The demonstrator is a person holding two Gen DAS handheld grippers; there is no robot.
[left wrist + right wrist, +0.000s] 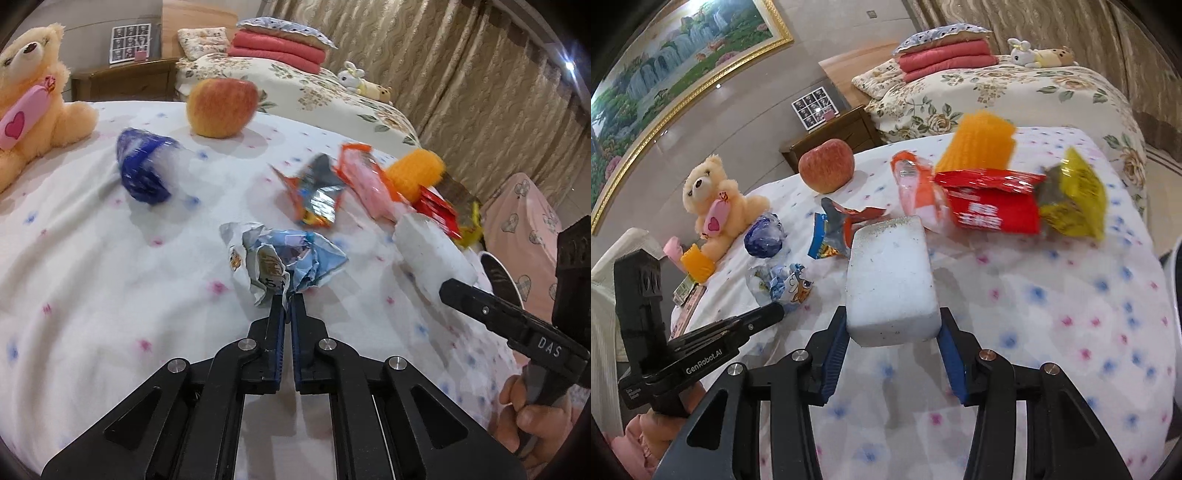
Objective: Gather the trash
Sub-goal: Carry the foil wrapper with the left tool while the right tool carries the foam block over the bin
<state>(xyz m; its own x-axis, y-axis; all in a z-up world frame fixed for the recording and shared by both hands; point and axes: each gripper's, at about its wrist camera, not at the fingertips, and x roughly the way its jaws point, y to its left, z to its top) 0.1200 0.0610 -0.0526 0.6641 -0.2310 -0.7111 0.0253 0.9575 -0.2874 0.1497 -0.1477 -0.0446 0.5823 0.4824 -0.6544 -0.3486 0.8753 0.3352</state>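
Left tongs (pixel 287 291) clamped narrow on edge of crumpled blue-white wrapper (pixel 284 258), just above bed sheet (pixel 92 277). Grip only at paper corner: may tear or slip free in transit.

Right tongs (pixel 893 332) holding white foam block (pixel 892 280) by near end; long overhang may pivot, drop out.

Remaining wrappers (pixel 990 206) near apple (pixel 826 170): apple not trash, risk of mistaken pickup.

White bed sheet (pixel 1052 314) with pink and blue dots; white foam block (pixel 890 273); red-yellow apple (pixel 221 107); red wrapper (pixel 990 199).
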